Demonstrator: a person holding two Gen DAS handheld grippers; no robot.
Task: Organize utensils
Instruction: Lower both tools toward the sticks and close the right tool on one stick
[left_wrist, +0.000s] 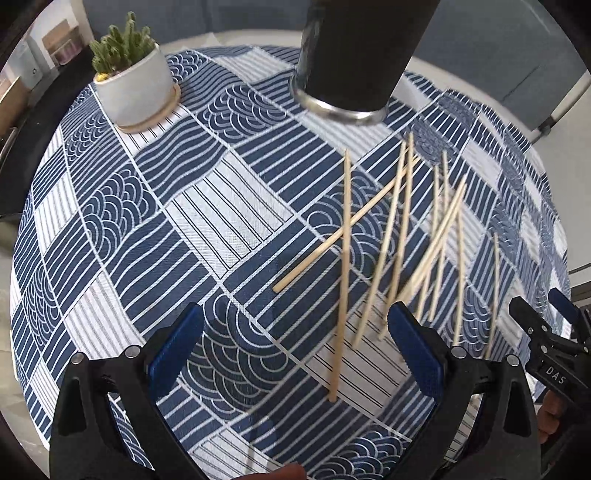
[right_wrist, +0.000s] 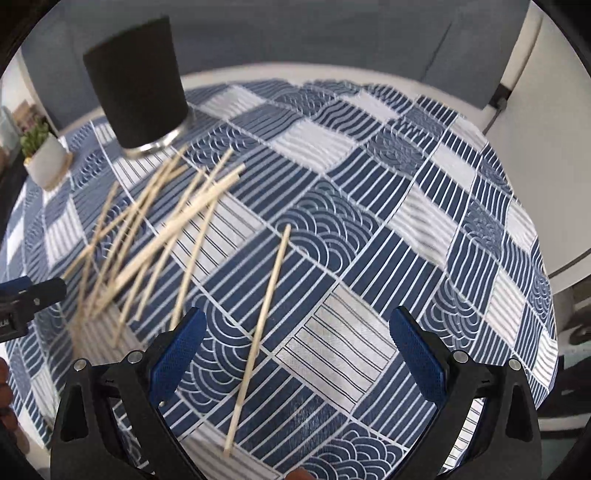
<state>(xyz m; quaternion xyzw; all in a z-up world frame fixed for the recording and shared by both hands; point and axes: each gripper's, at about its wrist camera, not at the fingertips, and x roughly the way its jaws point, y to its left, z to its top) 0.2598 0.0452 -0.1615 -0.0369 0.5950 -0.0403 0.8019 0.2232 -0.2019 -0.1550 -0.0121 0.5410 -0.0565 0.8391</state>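
Note:
Several wooden chopsticks (left_wrist: 402, 236) lie scattered on the blue-and-white patterned tablecloth (left_wrist: 221, 206). A black cup with a metal base (left_wrist: 354, 55) stands at the far side. My left gripper (left_wrist: 295, 343) is open and empty above the cloth, with one chopstick (left_wrist: 341, 280) running between its fingers. In the right wrist view the pile of chopsticks (right_wrist: 147, 236) lies to the left below the black cup (right_wrist: 140, 96). My right gripper (right_wrist: 295, 347) is open and empty, with a single chopstick (right_wrist: 258, 332) lying between its fingers.
A small cactus in a white pot (left_wrist: 133, 81) stands at the far left of the table; it also shows in the right wrist view (right_wrist: 44, 151). The right gripper's tip (left_wrist: 546, 332) shows at the left view's right edge. Chairs stand behind the table.

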